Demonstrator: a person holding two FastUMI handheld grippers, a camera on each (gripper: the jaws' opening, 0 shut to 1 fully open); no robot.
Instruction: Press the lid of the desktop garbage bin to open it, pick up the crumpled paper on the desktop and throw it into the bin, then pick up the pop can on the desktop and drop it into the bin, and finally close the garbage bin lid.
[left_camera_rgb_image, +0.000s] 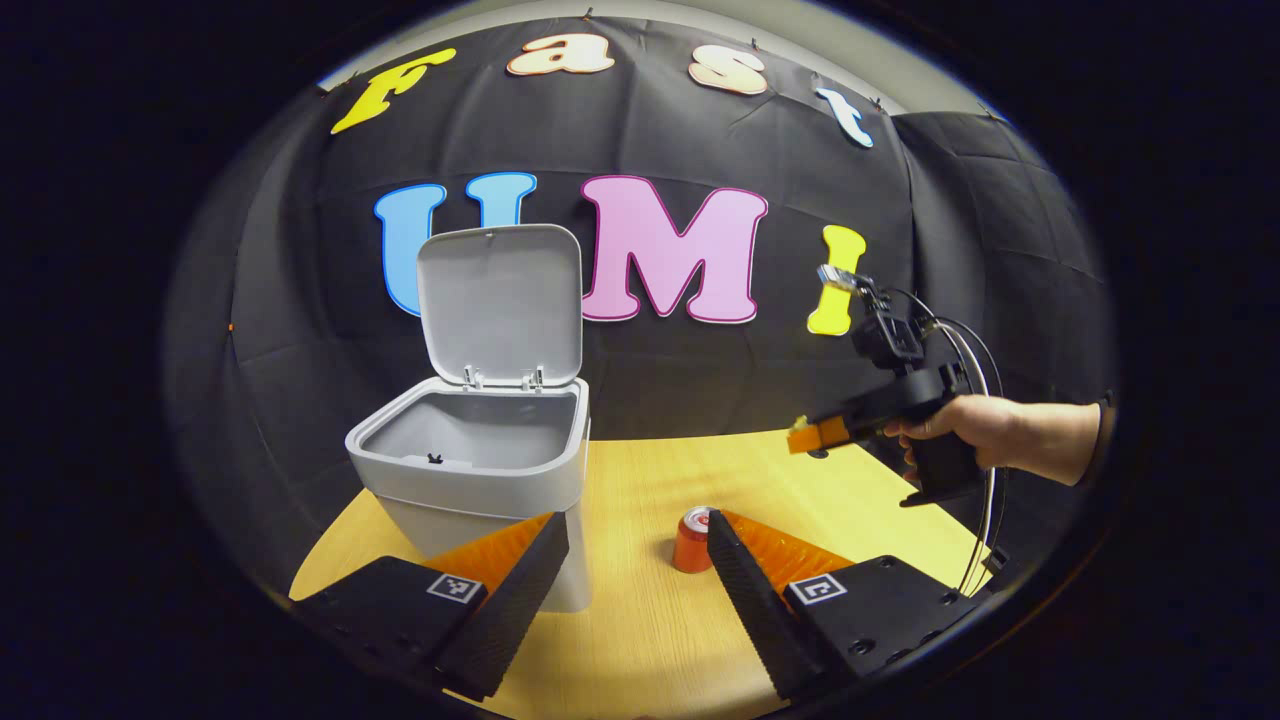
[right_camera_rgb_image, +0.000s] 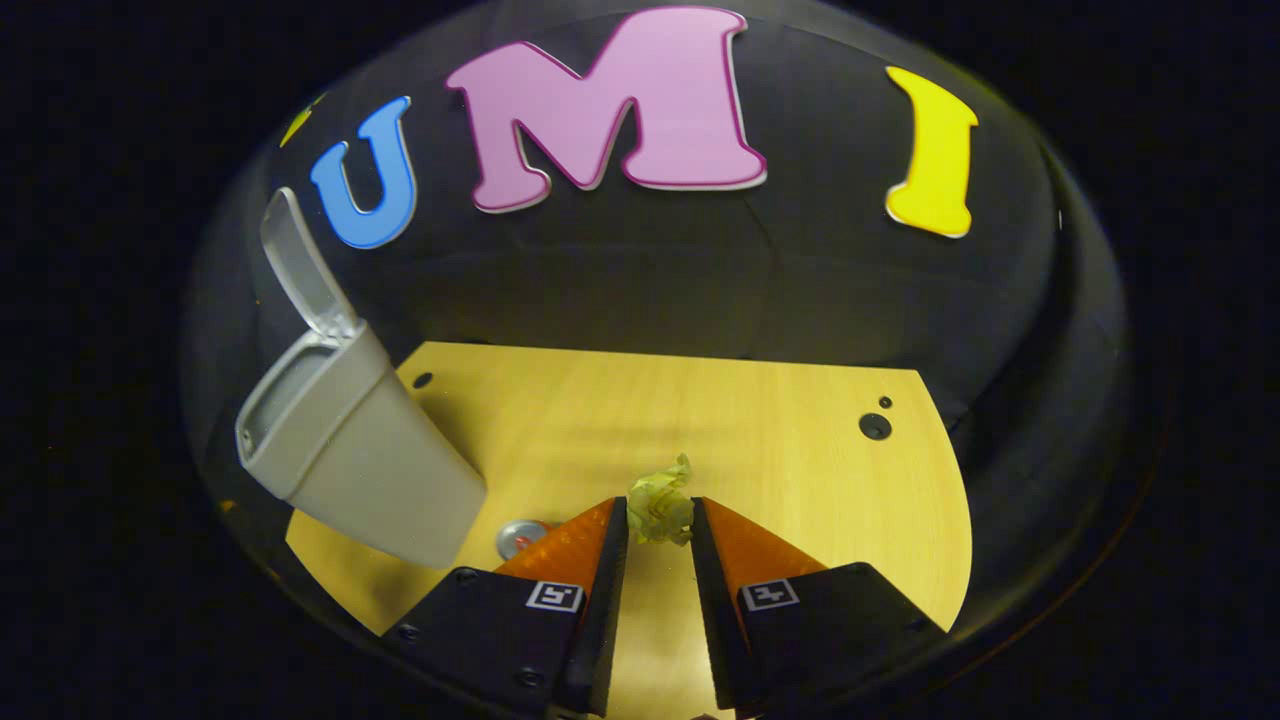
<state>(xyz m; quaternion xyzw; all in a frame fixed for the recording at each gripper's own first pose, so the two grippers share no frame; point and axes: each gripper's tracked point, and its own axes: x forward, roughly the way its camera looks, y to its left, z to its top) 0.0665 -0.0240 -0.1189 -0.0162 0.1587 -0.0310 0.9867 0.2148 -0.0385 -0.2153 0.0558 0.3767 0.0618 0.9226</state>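
The grey desktop bin (left_camera_rgb_image: 470, 470) stands at the table's left with its lid (left_camera_rgb_image: 500, 305) swung upright and the inside showing. An orange pop can (left_camera_rgb_image: 691, 543) stands upright on the table, just beside my left gripper's right finger. My left gripper (left_camera_rgb_image: 635, 522) is open with nothing between its fingers, low in front of the bin and can. My right gripper (right_camera_rgb_image: 660, 512) is shut on the yellow-green crumpled paper (right_camera_rgb_image: 665, 490) and held in the air over the table. From there the bin (right_camera_rgb_image: 350, 460) lies to the left, with the can's top (right_camera_rgb_image: 520, 538) beside it.
In the left gripper view a hand (left_camera_rgb_image: 960, 425) holds the right gripper (left_camera_rgb_image: 815, 435) above the table's right side, cables trailing behind it. The wooden table (right_camera_rgb_image: 700, 410) has small dark holes (right_camera_rgb_image: 875, 426) near its far right corner and a curved front edge.
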